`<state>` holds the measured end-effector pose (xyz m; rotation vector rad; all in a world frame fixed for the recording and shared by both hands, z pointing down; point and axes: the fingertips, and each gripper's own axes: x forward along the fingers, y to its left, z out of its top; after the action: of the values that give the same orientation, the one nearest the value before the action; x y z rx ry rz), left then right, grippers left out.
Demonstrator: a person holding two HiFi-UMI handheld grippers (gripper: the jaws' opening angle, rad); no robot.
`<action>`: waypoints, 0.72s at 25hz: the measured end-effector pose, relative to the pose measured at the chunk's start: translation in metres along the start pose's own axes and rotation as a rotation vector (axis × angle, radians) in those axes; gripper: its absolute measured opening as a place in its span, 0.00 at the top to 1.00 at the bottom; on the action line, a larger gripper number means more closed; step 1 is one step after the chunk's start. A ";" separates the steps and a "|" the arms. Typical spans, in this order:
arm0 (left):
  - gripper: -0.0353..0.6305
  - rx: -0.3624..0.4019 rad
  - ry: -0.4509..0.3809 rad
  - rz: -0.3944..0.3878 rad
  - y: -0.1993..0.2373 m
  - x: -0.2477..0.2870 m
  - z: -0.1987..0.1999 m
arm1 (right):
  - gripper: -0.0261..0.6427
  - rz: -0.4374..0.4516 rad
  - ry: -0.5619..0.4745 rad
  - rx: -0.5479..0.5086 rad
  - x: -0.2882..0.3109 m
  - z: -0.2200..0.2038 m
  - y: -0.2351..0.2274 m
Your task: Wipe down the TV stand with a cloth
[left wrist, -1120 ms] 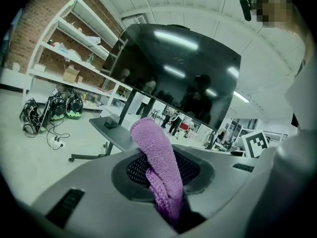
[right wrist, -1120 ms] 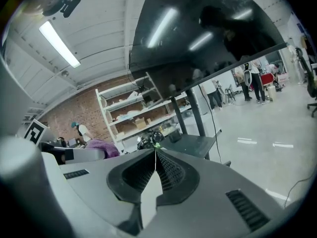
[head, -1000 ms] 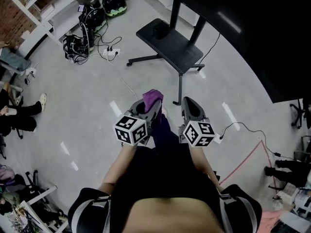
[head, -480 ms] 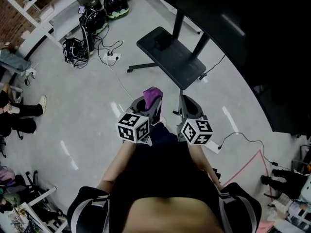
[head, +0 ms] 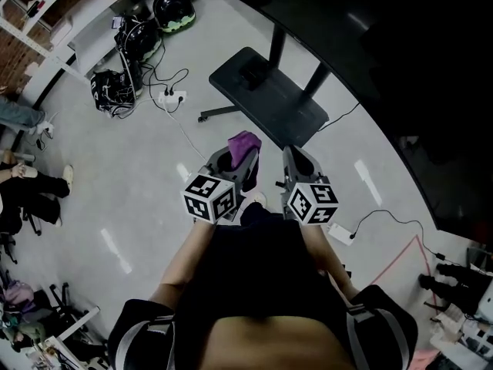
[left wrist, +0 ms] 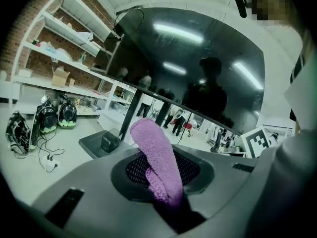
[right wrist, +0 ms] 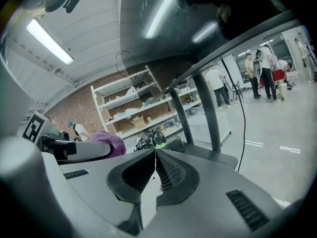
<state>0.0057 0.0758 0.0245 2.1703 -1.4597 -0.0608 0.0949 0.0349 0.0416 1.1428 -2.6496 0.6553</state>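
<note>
The left tool [head: 233, 163] grips a purple cloth [head: 244, 145]. The TV stand's shelf [head: 269, 99] lies ahead of it, not yet touched, its long axis slanting from far-left to near-right. The right tool [head: 297, 164], its jaws shut on nothing, hangs alongside, nearer the shelf's near end.

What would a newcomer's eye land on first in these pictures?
The purple cloth, pinched in the left tongs at the middle of the head view, stands out most. Just ahead stands the black TV stand, its big dark screen filling the upper right. The right tongs are shut and empty.
</note>
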 end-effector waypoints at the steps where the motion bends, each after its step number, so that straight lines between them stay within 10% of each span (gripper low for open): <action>1: 0.82 0.006 0.005 0.003 0.005 0.005 0.000 | 0.93 0.007 0.003 -0.012 0.006 0.002 -0.001; 18: 0.82 0.067 0.011 -0.131 0.095 0.095 0.061 | 0.93 -0.010 -0.033 -0.080 0.109 0.043 -0.012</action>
<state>-0.0551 -0.0580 0.0363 2.3149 -1.3298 -0.0461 0.0293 -0.0628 0.0432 1.1542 -2.6693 0.5278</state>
